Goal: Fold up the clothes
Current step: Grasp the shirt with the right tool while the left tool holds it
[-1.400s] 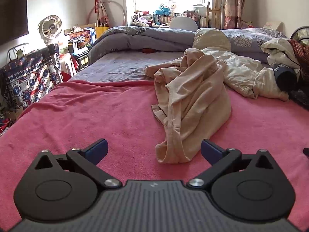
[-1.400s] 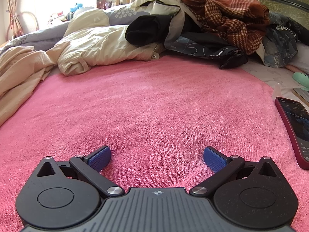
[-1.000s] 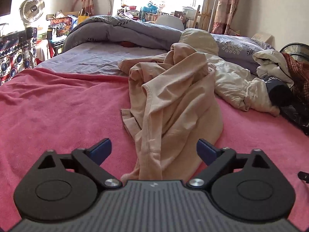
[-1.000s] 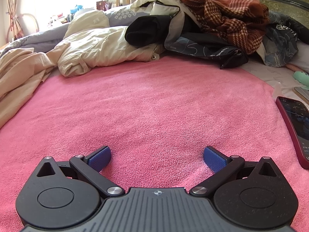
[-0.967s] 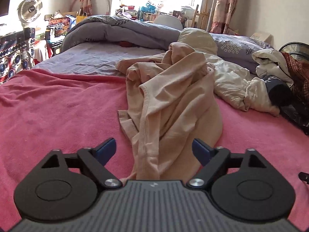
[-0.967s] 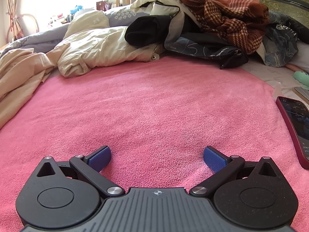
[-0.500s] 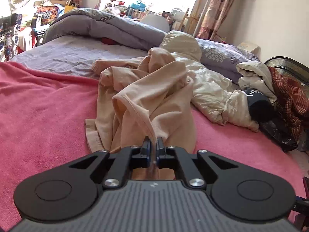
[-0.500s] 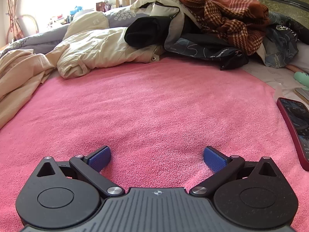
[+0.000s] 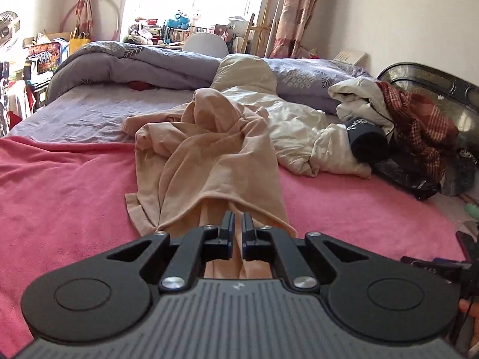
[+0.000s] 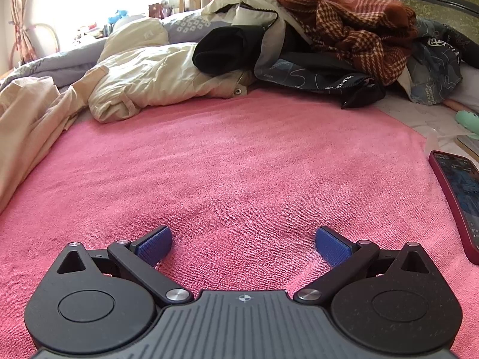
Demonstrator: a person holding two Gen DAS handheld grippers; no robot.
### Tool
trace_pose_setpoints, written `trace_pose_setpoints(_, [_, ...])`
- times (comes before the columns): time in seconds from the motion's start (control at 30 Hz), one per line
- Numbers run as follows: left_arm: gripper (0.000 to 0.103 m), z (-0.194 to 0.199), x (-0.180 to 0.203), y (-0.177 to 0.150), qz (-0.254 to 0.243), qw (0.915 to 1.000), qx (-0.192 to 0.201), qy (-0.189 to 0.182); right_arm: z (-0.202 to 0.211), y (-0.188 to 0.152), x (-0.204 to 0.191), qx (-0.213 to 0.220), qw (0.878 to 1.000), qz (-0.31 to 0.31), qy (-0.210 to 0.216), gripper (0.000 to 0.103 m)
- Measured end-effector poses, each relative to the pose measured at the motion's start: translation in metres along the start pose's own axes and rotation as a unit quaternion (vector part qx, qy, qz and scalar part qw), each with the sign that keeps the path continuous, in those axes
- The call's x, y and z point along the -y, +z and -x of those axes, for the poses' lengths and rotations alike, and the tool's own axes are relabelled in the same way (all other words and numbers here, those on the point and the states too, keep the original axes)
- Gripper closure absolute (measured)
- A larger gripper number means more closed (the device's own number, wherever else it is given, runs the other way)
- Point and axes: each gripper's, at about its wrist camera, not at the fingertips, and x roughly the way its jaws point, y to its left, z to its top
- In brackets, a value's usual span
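Observation:
A crumpled beige garment (image 9: 209, 155) lies on the pink blanket (image 9: 60, 185) in the left wrist view. My left gripper (image 9: 236, 224) is shut on the garment's near edge, and the cloth hangs between the pads and is lifted towards the camera. The garment's side also shows at the left edge of the right wrist view (image 10: 27, 119). My right gripper (image 10: 244, 239) is open and empty, low over bare pink blanket (image 10: 239, 164), apart from the garment.
A cream jacket (image 10: 149, 74) and a heap of dark and red checked clothes (image 10: 344, 30) lie at the back by the headboard. A phone in a red case (image 10: 458, 197) lies at the right edge. A grey quilt (image 9: 134, 62) lies at the far end.
My left gripper moved forward to the beige garment, shut on its near edge, and has pulled it up and nearer. The right gripper has stayed still and open.

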Motion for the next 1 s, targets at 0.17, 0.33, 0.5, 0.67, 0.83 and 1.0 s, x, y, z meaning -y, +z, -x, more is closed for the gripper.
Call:
trace_pose_setpoints(0.17, [0.046, -0.009, 0.004, -0.011, -0.025, 0.9987, -0.026, 0.036, 0.0, 0.003, 0.002, -0.016, 1.0, 0.007, -0.009, 0.0])
trace_pose_setpoints(0.33, [0.043, 0.002, -0.034, -0.009, -0.008, 0.9965, -0.007, 0.083, 0.011, 0.005, -0.004, -0.016, 1.0, 0.008, -0.02, 0.017])
trace_pose_setpoints(0.5, [0.038, 0.014, -0.074, -0.03, 0.034, 0.996, -0.012, 0.082, 0.068, 0.001, -0.066, 0.092, 0.986, 0.075, 0.117, 0.028])
trace_pose_setpoints(0.67, [0.034, 0.01, -0.084, -0.053, 0.079, 0.9931, -0.036, 0.079, 0.069, -0.02, -0.195, 0.204, 0.915, 0.34, 0.081, 0.03])
trace_pose_setpoints(0.83, [0.026, 0.006, -0.102, -0.088, 0.131, 0.9874, -0.041, 0.079, 0.056, -0.026, -0.262, 0.221, 0.874, 0.424, 0.08, 0.033])
trace_pose_setpoints(1.0, [0.021, 0.008, -0.117, -0.094, 0.177, 0.9829, -0.022, 0.046, 0.035, -0.035, -0.312, 0.254, 0.831, 0.493, 0.044, 0.033])
